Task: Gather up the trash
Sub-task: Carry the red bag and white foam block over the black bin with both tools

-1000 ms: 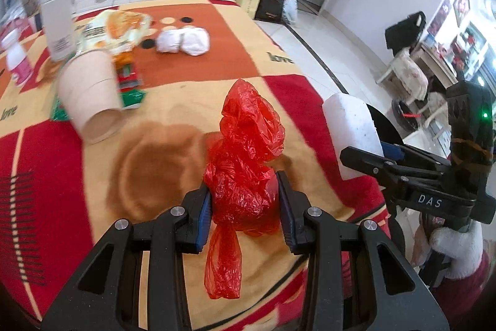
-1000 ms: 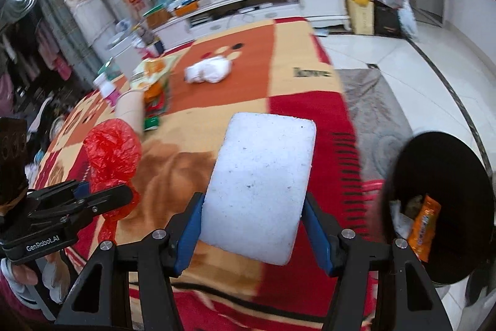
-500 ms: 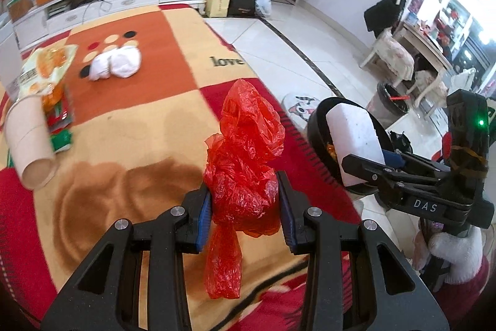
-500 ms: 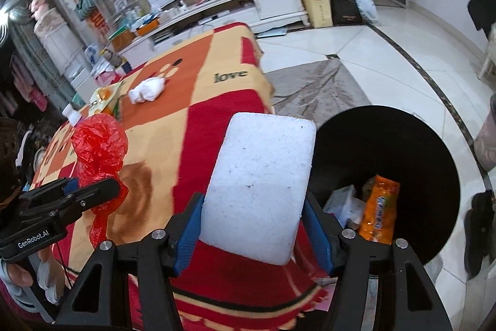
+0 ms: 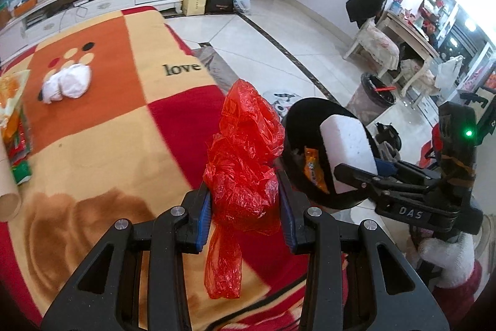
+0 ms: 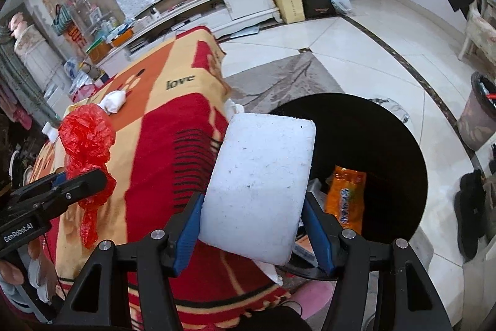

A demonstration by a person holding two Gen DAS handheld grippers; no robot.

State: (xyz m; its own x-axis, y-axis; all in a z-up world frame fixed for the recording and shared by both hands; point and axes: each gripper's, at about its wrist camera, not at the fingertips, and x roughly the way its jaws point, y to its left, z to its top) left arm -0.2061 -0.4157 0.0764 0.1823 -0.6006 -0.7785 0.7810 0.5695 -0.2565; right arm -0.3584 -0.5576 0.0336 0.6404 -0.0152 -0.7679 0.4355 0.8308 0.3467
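The left gripper (image 5: 246, 221) is clamping a crumpled red plastic bag (image 5: 245, 166) over the blanket's (image 5: 102, 145) right edge; the right gripper (image 6: 252, 230) is pinching a white foam block (image 6: 260, 185) above the black bin (image 6: 400, 176), which is standing on open tiled floor (image 5: 279, 42) just beside that edge

"love" on blanket (image 5: 181, 69); "DAS", "GenRobot.AI" on right gripper (image 5: 356, 176), left gripper (image 6: 83, 179)

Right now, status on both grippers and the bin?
Left gripper shut on red bag. Right gripper shut on foam block, at black bin. Nothing blocking.
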